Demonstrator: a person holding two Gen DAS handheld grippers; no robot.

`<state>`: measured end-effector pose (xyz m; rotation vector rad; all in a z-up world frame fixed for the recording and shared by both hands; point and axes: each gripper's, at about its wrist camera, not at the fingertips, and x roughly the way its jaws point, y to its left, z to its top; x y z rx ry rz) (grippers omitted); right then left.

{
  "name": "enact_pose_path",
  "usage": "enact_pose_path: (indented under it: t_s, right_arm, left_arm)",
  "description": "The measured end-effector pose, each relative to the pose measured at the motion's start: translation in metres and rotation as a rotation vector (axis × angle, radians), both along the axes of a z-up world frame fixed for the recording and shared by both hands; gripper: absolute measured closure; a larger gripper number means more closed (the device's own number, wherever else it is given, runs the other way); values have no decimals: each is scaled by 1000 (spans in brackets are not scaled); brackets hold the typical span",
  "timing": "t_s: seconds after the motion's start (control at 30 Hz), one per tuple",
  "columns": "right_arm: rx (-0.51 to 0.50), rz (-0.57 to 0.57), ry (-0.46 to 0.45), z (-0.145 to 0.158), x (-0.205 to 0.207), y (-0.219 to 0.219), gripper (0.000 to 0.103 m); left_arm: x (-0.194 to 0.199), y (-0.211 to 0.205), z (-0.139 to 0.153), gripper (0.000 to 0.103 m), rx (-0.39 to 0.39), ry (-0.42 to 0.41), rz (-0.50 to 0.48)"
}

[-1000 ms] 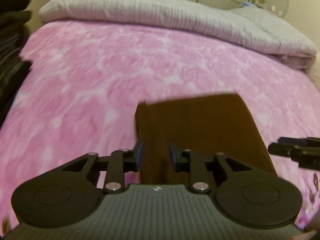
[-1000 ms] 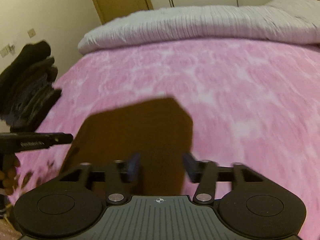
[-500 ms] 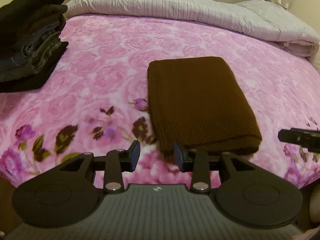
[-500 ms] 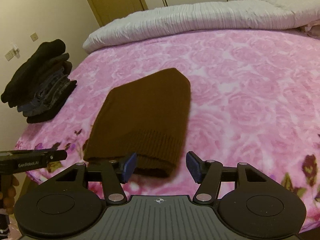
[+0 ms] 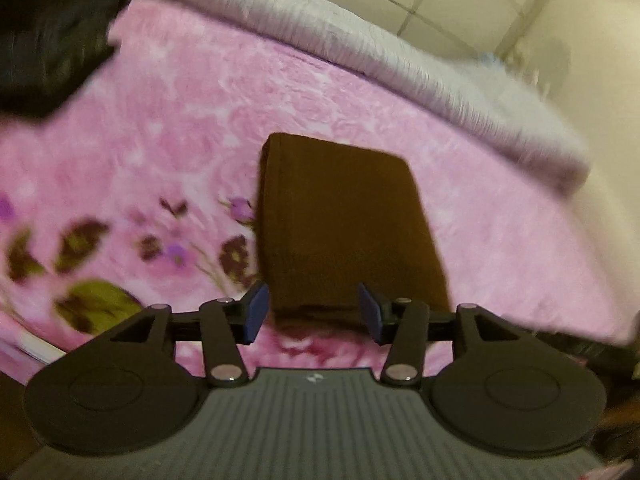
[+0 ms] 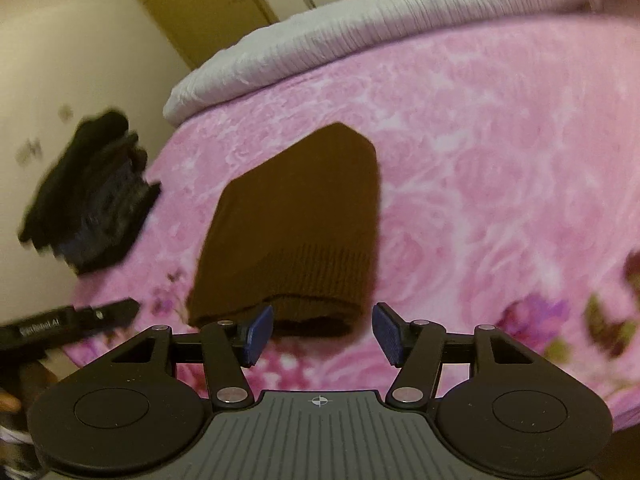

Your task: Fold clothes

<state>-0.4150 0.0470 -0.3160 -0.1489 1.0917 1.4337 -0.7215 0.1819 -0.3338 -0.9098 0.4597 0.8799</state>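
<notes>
Brown ribbed knit, folded sweater (image 5: 344, 224) lies dead ahead of left gripper (image 5: 313, 312), long axis running away from it; jaws wide apart, holding nothing | right wrist: sweater (image 6: 296, 232) ahead, slightly left of right gripper (image 6: 322, 334), ribbed hem nearest; jaws spread, empty | plush pink blanket (image 6: 480, 168) beneath.

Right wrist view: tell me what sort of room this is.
Most likely a bedroom: a bed under a pink floral blanket, a pale rolled duvet at its far end, a wooden door, and folded clothes, a brown sweater.
</notes>
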Motion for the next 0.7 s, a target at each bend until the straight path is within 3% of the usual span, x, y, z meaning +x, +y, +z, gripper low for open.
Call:
enact_pose_path:
  t_s: [0.13,0.27,0.37,0.43,0.47,0.7]
  right_arm:
    - [-21,-44,154,-24,21,16,44]
    - [-48,-74,185,-43,38,40,43]
    - [-60,-104,239,-61,52,56,43]
    - [-56,-138,293,-72,63,66,30]
    - [-56,-154,313,-77,67,71,23]
    - [-16,-134,376,-92,82,113,23]
  left_arm:
    - [-10,30,-24,54,-83,-100,36]
    - [-8,60,-56,54,-182,-197,52]
    - [-4,79,-79,54,-238,-225,65]
    - [-1,91,-94,54,-275,-242,74]
    - [-1,97,-99,54,-280,-272,71]
    - [19,138,-115,54,-291,-344,-9]
